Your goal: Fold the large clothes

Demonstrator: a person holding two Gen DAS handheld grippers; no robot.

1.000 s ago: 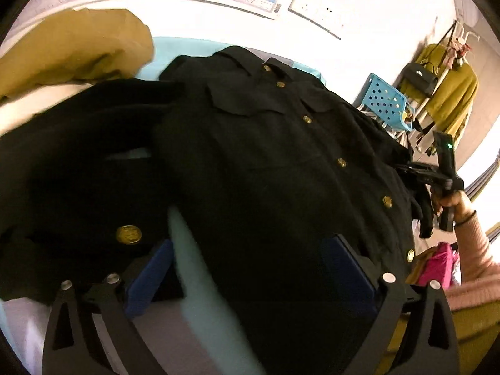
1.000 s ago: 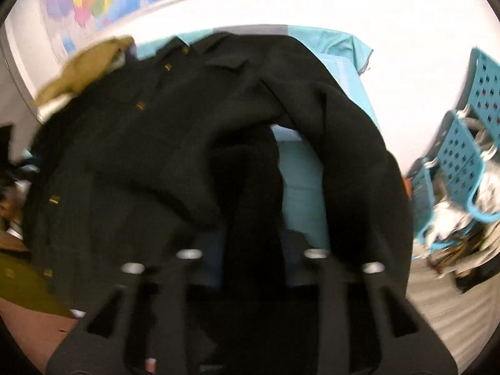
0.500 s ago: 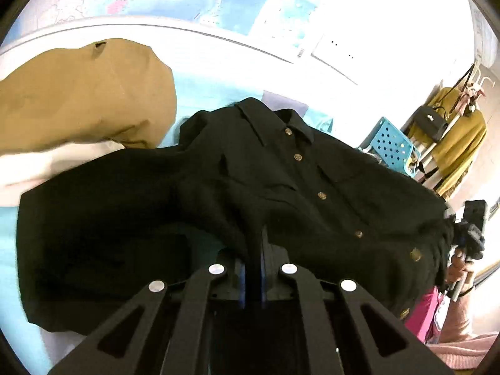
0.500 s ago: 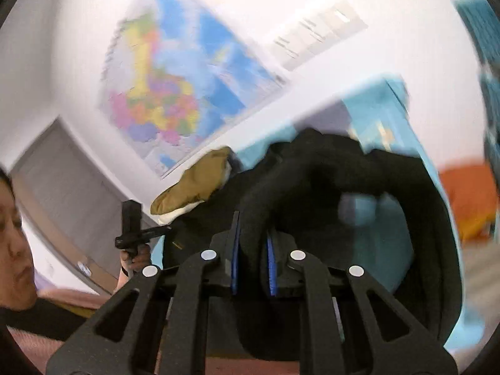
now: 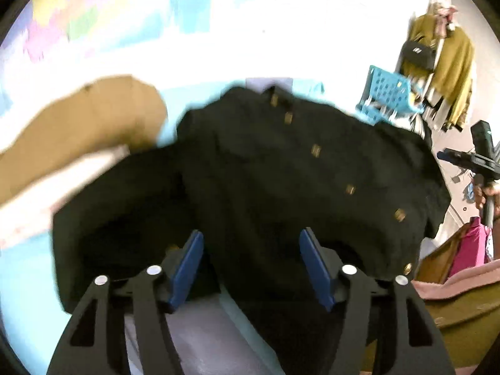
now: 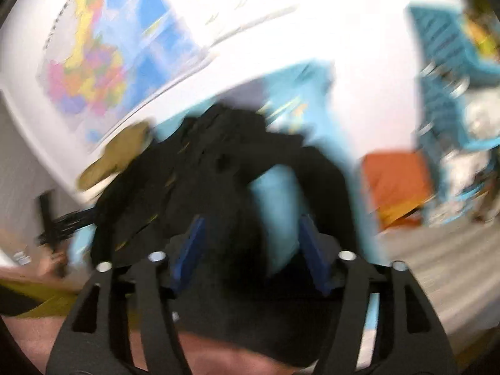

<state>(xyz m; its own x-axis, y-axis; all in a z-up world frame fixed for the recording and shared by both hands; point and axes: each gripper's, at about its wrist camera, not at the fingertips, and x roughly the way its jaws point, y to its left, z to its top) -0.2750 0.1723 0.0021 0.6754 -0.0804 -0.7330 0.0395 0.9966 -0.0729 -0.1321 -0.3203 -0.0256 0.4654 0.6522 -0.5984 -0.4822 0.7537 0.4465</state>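
A black button-up jacket (image 5: 281,172) with gold buttons lies spread on a light blue table cover (image 5: 25,265). My left gripper (image 5: 250,262) is open, its blue pads wide apart over the jacket's near hem. My right gripper (image 6: 250,243) is open too, with black cloth (image 6: 218,187) bunched between and below its pads; this view is blurred. The right gripper also shows in the left wrist view (image 5: 481,156) at the far right, just off the jacket's edge. The left gripper shows in the right wrist view (image 6: 53,218) at the left.
A tan garment (image 5: 87,125) lies on the table left of the jacket. Blue plastic chairs (image 5: 384,93) and a rack with a mustard coat (image 5: 450,56) stand at the right. A map (image 6: 93,56) hangs on the wall. An orange object (image 6: 397,184) sits on the floor.
Both grippers were shut on the black jacket half a second ago and have now opened. The jacket has dropped back onto the table. Both views are blurred by motion.
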